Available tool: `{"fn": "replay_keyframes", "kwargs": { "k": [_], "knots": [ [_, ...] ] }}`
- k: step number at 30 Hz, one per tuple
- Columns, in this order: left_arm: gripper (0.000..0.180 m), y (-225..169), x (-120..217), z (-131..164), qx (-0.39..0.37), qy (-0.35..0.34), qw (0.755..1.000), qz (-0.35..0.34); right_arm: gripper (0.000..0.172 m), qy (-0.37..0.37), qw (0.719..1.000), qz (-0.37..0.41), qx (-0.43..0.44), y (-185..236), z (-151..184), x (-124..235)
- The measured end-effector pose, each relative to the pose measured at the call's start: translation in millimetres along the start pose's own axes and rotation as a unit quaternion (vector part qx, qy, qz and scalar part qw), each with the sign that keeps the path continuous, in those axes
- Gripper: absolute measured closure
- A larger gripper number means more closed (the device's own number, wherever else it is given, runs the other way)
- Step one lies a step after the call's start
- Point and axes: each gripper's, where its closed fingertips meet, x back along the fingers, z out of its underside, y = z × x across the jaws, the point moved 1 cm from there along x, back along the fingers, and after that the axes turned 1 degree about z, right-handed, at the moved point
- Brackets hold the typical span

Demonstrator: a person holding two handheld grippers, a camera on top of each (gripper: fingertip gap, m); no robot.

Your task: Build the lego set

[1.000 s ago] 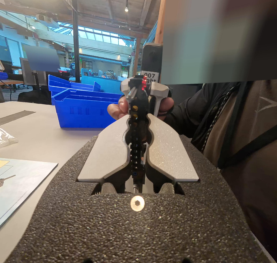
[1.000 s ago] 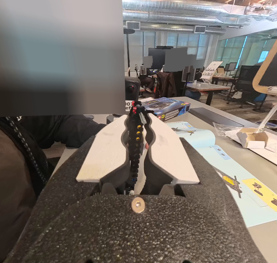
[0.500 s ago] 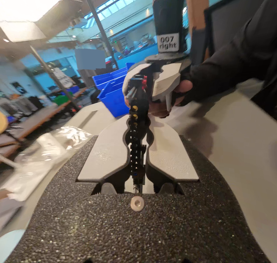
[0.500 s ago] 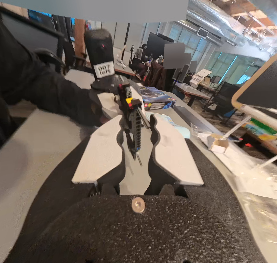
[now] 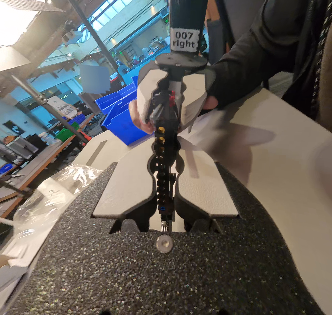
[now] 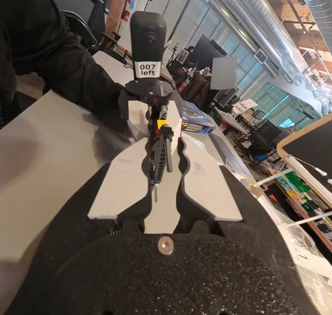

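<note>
My left gripper (image 5: 165,144) is shut on a long black brick assembly (image 5: 164,171) with gold pins and red bits, held lengthwise between the pads above the grey table (image 5: 269,162). My right gripper (image 5: 164,121) faces it from the far side, and its fingers stand around the assembly's far end. In the right wrist view my right gripper (image 6: 162,143) is open: the assembly (image 6: 161,159), with a yellow block and a grey rod, lies between the pads with a gap on the right side. The left gripper (image 6: 158,134) grips it behind.
Blue bins (image 5: 124,125) stand at the table's far side. A clear plastic bag (image 5: 53,189) lies to the left. A dark blue box (image 6: 195,125) and a light blue booklet (image 6: 199,144) lie beyond the grippers. More plastic bags (image 6: 305,243) lie at right. A gloved hand (image 5: 221,91) holds the right gripper. Only a small space, under 4 cm, lies between the two pairs of fingers.
My right gripper was shut on the assembly a second ago and has opened; the assembly stays in the left gripper. Both grippers have swung and tilted, and both views now tilt down at the table.
</note>
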Motion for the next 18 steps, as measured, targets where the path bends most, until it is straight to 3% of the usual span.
{"fn": "replay_keyframes", "kwargs": {
  "k": [3, 10, 18],
  "knots": [
    [0.164, -4.4, -1.6, -3.9, 0.020, -0.021, 0.999, 0.017, 0.152, -0.009, 1.000, -0.009, 0.004, 6.6, -2.8, -1.6],
    [0.164, -12.6, -3.5, -2.7, 0.061, -0.022, 0.996, 0.061, 0.151, -0.026, 0.999, -0.021, -0.003, 14.4, -7.3, -2.9],
    [0.164, -9.8, -3.5, -0.1, 0.075, -0.025, 0.996, 0.051, 0.152, -0.028, 0.999, -0.010, -0.034, 11.1, -5.3, -6.3]
  ]
}}
